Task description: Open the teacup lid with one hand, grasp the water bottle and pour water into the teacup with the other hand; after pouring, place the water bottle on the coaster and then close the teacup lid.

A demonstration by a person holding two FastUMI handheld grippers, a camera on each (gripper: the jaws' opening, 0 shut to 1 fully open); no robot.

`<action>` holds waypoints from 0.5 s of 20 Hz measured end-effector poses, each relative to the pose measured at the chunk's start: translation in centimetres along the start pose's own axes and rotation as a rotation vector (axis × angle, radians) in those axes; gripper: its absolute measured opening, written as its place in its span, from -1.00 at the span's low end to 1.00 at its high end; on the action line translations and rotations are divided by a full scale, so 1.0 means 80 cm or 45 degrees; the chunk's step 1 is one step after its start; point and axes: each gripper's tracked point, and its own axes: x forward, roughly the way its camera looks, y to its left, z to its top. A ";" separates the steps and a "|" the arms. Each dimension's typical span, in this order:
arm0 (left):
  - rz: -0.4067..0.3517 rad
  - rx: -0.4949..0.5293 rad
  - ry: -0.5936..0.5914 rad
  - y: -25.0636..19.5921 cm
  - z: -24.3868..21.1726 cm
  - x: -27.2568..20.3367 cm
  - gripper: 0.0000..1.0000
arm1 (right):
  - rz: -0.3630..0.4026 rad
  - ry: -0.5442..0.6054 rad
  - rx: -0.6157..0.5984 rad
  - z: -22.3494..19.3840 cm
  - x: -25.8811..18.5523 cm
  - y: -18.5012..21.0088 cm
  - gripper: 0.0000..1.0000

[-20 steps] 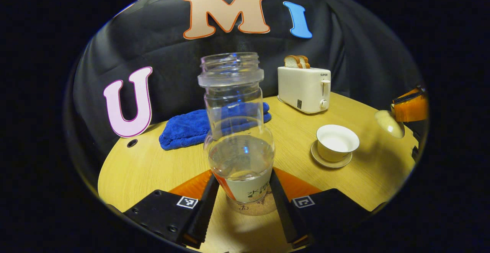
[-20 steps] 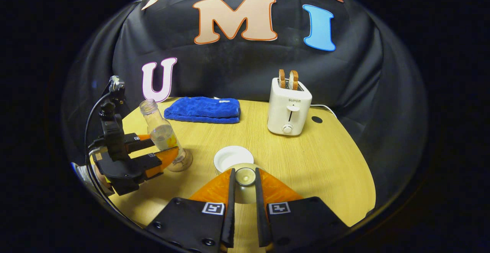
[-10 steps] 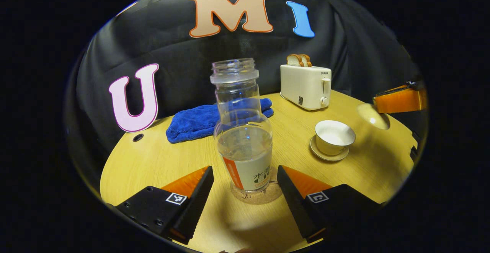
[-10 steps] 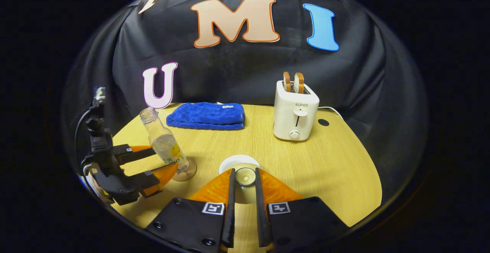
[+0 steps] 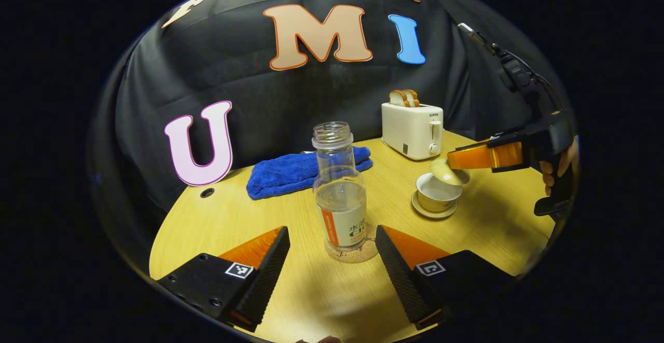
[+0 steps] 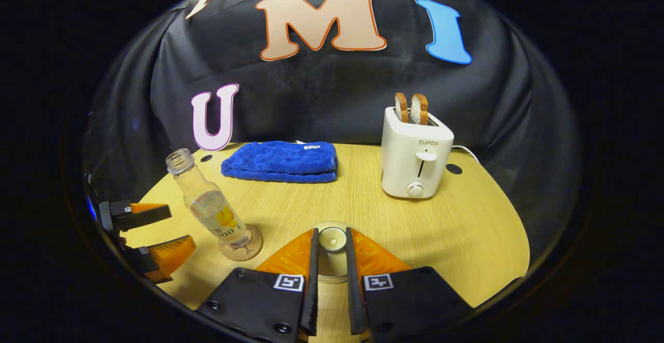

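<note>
Backed away from the water bottle [image 5: 340, 197] since a second ago: left gripper [image 5: 332, 260] then closed on the bottle's lower body, now spread wide with its fingers well apart from it on either side. Bottle left standing upright on the round cork coaster [image 5: 353, 252], cap off, partly filled with clear liquid. Brought in meanwhile: teacup lid [image 5: 449, 171], earlier off to the right of the cup, now tilted above the rim of the teacup [image 5: 439, 195], whether touching it cannot be told. Pinched by its knob [image 6: 332, 239] between the fingers of the right gripper [image 6: 331, 260], jaws nearly closed on it. Cup sitting on its saucer [image 5: 433, 210], right of the bottle and near it. Part of a hand [image 5: 557, 164] seen wrapped round the right gripper's handle at the far right. Farther back on the wooden table [image 5: 218, 229], a folded blue towel [image 5: 306, 172] behind the bottle and a white toaster [image 5: 412, 130] with two slices of bread [image 5: 404, 97] standing in its slots
</note>
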 end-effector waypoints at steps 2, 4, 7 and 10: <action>0.016 -0.015 -0.002 0.006 0.003 -0.012 0.94 | 0.001 0.018 0.003 -0.005 0.009 0.001 -0.50; 0.034 -0.027 0.000 0.010 0.004 -0.019 0.94 | 0.003 0.028 -0.009 -0.010 0.017 0.004 -0.50; 0.059 -0.026 0.002 0.018 0.006 -0.025 0.94 | 0.006 0.048 -0.024 -0.018 0.024 0.008 -0.50; 0.080 -0.024 -0.011 0.026 0.013 -0.030 0.86 | 0.005 0.069 -0.046 -0.028 0.026 0.010 -0.45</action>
